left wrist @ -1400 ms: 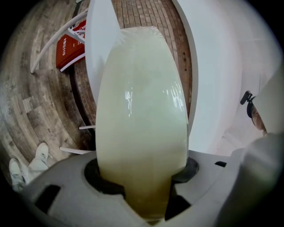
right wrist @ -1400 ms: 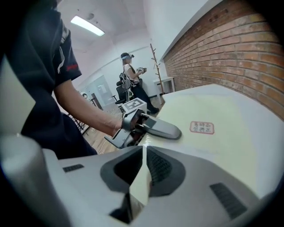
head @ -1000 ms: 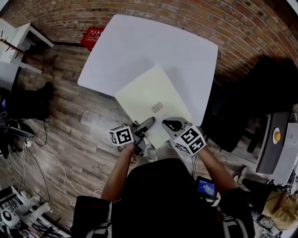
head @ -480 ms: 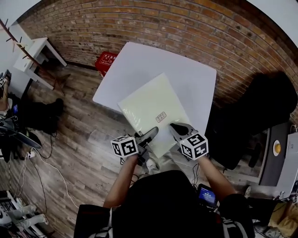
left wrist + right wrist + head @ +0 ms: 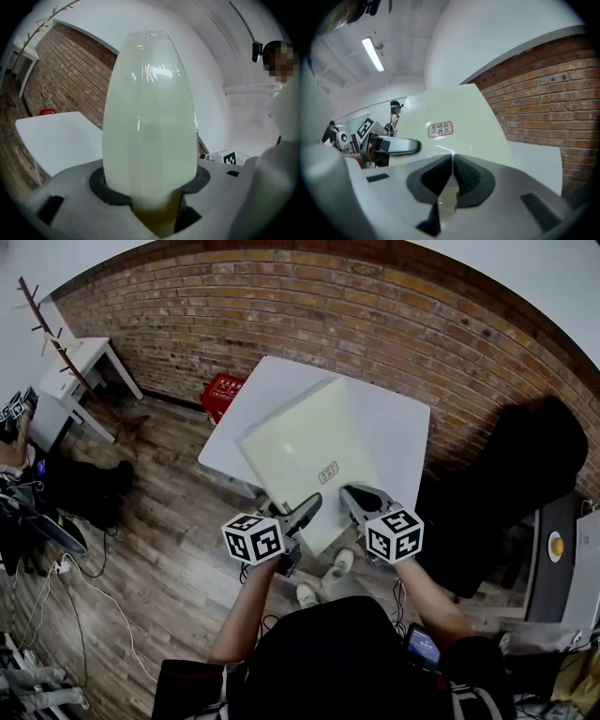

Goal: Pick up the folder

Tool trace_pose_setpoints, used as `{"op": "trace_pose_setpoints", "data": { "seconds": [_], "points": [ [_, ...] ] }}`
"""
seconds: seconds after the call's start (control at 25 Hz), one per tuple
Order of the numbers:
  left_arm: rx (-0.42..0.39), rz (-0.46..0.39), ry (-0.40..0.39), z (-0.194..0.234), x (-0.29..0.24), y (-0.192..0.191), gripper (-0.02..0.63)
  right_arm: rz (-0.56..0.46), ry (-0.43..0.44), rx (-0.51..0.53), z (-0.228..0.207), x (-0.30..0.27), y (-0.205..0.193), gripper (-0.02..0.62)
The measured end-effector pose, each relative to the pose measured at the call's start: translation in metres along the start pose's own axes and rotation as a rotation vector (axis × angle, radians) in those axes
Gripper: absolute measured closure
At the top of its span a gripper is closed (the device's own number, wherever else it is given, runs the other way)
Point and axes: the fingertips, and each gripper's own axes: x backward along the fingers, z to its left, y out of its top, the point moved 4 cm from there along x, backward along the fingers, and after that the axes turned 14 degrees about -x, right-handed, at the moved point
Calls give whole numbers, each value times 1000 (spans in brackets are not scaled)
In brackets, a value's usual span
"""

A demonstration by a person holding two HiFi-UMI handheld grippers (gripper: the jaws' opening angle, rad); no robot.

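Folder (image 5: 309,451) is tilted, clear of the bench (image 5: 398,423). Left hand-held gripper (image 5: 302,512) clamps its near edge with jaws wide, and right hand-held gripper (image 5: 356,499) pinches it tight. Raise the 2 grips evenly to avoid bending or twisting the folder.

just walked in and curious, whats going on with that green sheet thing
A person has a pale green folder gripped at its near edge, one tool in each hand. The right tool is pinched shut on it; the left tool holds it between wider jaws. The folder appears raised and tilted above the white table.
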Motion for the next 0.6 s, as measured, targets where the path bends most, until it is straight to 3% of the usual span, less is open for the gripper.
{"op": "trace_pose_setpoints", "data": {
  "seconds": [0.6],
  "points": [
    [-200, -81, 30, -41, 1, 65, 337, -125, 41, 102, 19, 29, 60, 558]
  ]
}}
